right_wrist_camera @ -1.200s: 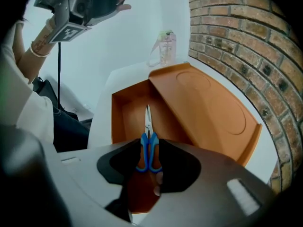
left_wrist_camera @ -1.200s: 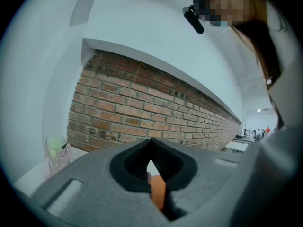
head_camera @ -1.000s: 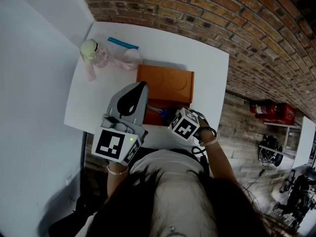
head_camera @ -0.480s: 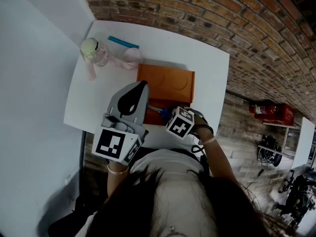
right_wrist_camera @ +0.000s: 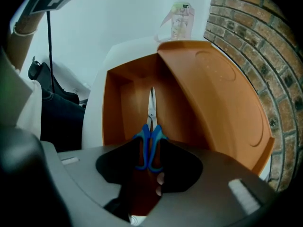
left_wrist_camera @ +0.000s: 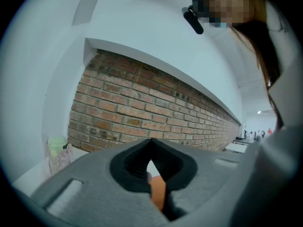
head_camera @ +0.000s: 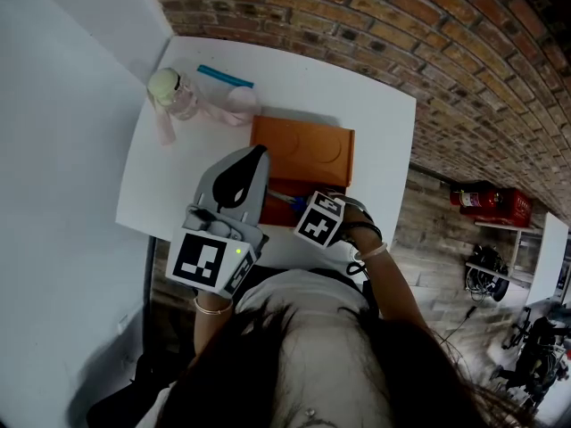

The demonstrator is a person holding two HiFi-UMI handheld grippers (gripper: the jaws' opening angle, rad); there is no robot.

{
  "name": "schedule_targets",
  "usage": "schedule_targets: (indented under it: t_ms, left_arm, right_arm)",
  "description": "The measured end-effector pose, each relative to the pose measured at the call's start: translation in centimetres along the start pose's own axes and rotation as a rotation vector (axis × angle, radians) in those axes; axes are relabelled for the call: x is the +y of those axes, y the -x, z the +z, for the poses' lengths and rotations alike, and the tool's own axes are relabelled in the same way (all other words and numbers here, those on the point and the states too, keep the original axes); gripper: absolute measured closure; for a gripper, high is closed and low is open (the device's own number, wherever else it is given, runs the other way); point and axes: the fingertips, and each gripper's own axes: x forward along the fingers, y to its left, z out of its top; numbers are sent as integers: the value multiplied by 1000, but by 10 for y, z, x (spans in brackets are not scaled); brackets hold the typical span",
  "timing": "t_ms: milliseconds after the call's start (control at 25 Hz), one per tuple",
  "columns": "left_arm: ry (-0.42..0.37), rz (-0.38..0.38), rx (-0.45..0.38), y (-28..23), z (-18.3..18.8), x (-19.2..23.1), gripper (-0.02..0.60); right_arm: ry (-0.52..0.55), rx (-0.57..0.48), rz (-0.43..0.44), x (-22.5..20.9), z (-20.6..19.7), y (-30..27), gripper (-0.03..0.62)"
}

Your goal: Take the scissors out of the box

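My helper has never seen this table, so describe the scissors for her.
On the white table by the brick wall stands an open orange box. The scissors lie inside it, with blue handles and metal blades; the blue stick lies outside.

1 box [head_camera: 303, 150], 1 scissors [right_wrist_camera: 148, 148], 1 bottle [head_camera: 169, 92], 1 table [head_camera: 379, 123].

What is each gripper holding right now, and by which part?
Nothing is held. The right gripper, fingers just opening, straddles the scissors' blue handles in the orange box without pressing them. The left gripper is closed on nothing.
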Motion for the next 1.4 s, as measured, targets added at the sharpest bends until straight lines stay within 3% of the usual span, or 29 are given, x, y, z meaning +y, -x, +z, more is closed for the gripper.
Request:
schedule_targets:
  t_ms: [480,600,1160,1400]
  left_arm:
    - [2,-1,-6,3,0,4,581]
    - [3,-5,-7,3,0,4,581]
    - [2,-8,-15,6,1,3,581]
    - [-5,-11,-16,7,3,2,581]
  right_arm:
    - [-3,65,-9,-1,-3,-8,435]
    - [5,68,-46,-4,-4,-9,475]
    - [73,29,-120,-1,-3,-9,494]
    - [53,-21,-150,-4,3,-4,496]
